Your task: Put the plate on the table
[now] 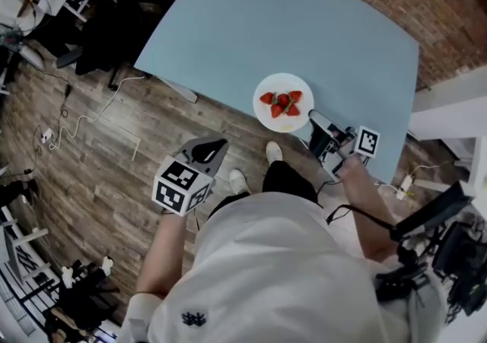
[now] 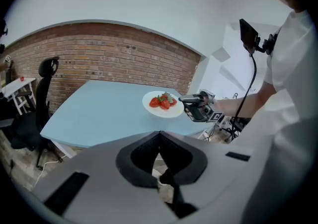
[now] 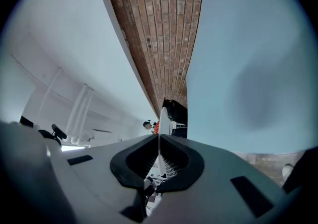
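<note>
- My right gripper [image 1: 316, 122] [image 3: 159, 141] is closed down narrow on the plate [image 1: 262, 115] [image 3: 162, 121]. The thin white rim runs edge-on straight up between my two pads, pinched on both sides.
- From those fingertips the plate stretches forward and away, with the strawberries [image 1: 281, 103] heaped on its middle, just past my grip.
- The plate lies at the near edge of the light-blue table [image 1: 251, 22]. Most of the tabletop spreads beyond my right fingertips. I cannot tell whether the plate's underside touches the surface or hangs just above it.
- My left gripper [image 1: 215, 145] [image 2: 159, 136] has its pads drawn together at the tips, with nothing between them.
- It hangs over the wooden floor [image 1: 114, 166], off the table's near edge and well apart from the plate.
- Ahead of my left fingertips and a little to the right, I see the plate [image 2: 164, 112], the strawberries [image 2: 163, 101] and my right gripper [image 2: 185, 101] at the rim.
</note>
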`<state>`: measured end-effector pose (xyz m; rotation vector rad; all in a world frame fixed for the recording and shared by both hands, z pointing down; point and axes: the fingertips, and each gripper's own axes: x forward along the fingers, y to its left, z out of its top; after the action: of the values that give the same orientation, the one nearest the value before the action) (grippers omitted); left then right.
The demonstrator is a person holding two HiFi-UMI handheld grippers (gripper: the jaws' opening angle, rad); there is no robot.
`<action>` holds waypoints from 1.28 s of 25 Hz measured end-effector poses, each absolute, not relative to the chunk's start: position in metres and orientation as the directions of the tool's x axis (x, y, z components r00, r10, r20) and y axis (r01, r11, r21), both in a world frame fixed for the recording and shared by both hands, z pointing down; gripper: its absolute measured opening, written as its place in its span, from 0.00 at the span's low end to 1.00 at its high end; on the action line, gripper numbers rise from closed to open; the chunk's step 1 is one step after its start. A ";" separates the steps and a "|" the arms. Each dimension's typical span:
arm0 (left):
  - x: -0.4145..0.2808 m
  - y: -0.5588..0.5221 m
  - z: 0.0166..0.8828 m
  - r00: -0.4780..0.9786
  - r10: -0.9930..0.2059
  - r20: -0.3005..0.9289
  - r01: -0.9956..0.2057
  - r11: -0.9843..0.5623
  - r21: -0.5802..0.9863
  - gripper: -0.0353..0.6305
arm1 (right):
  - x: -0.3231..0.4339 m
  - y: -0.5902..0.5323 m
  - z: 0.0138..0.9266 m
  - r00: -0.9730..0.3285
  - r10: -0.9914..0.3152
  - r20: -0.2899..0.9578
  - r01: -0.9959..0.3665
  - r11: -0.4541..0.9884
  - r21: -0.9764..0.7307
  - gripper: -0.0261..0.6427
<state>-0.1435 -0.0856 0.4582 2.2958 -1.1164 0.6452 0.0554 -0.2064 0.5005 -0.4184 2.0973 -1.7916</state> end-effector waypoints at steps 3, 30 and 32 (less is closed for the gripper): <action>-0.127 -0.115 0.466 0.566 -0.546 0.617 -0.800 -0.544 0.253 0.06 | 0.079 -0.260 0.513 -0.872 -0.485 -0.065 -0.010 0.150 -0.989 0.07; -0.076 -0.252 0.468 0.472 -0.488 0.734 -0.856 -0.453 0.249 0.06 | 0.149 -0.515 0.673 -0.779 -0.558 0.285 -0.297 -0.071 -0.952 0.07; -0.076 -0.251 0.471 0.465 -0.477 0.745 -0.857 -0.454 0.244 0.06 | 0.150 -0.516 0.678 -0.768 -0.556 0.318 -0.340 -0.067 -0.938 0.07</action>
<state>-0.0759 -0.2507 0.4710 2.1021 -1.1042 0.8008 0.1495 -0.5157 0.6781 -0.9855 2.0244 -1.9452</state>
